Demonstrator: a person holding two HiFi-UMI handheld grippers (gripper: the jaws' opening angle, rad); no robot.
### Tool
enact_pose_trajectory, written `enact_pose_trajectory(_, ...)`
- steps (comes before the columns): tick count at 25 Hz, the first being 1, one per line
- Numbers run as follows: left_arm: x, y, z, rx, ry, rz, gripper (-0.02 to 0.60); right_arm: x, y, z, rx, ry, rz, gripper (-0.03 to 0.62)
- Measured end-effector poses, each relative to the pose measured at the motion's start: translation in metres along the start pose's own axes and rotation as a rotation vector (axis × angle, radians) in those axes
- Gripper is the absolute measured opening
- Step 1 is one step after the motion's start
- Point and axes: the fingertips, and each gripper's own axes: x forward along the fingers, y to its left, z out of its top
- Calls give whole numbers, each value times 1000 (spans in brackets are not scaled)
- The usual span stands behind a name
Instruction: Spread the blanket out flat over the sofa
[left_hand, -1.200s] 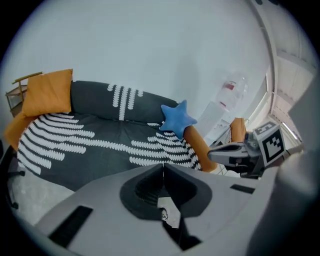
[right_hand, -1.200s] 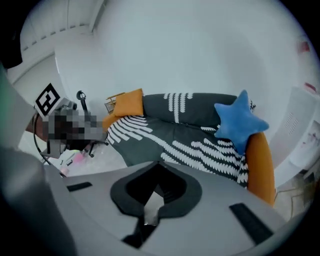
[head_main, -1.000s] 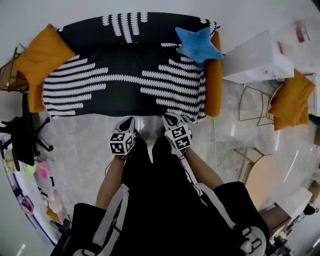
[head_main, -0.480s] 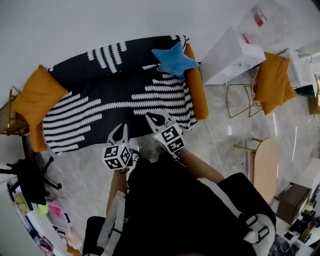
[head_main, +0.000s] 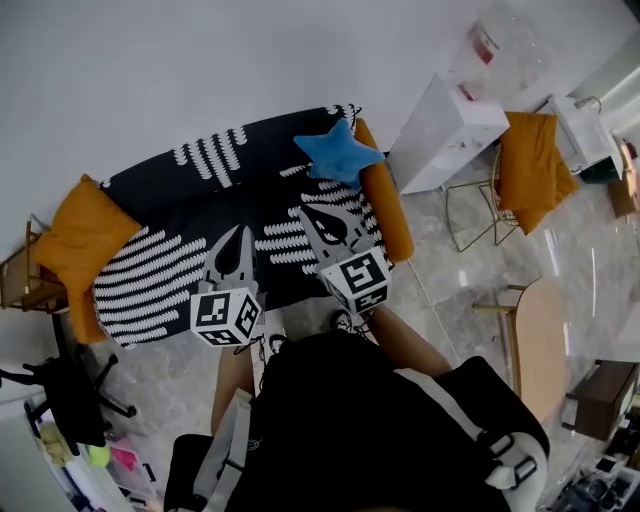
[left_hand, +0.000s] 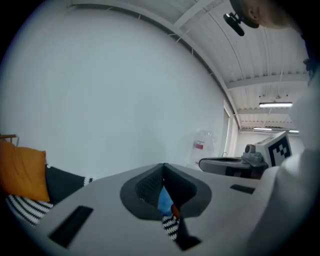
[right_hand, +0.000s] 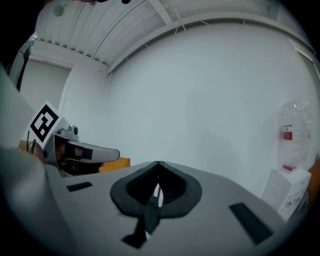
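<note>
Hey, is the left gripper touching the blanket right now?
Apart. In the left gripper view the left gripper is shut and empty, its tips aimed at the wall, the blanket lying lower and farther off.

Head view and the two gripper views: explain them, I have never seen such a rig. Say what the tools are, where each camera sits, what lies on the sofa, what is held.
There is no robot: a person stands before a sofa with a hand-held two-jaw tool in each hand. The head view comes from a camera on the person's head, looking steeply down; the left tool and the right tool both show there. The other two pictures come from a camera riding on each tool, looking along its jaws toward the white wall. A black-and-white blanket covers the sofa, with a blue star cushion at its right end and an orange cushion at its left. Both tools have their jaws together and hold nothing.
</note>
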Motion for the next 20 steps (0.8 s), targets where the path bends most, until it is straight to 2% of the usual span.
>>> enact_pose_trajectory(4,-12,-15,43,72,-94,-4,21,-14,-3,35,-37,-70,-35,8)
enact_pose_trajectory(8,-24,-21,65,130,-151,17,21,-23,-1,56,-66,-117,-49,9)
enact_pose_trajectory(20,-45,-8,64,153,-152,78,21,-35,0,66,-90,-142,-87,9)
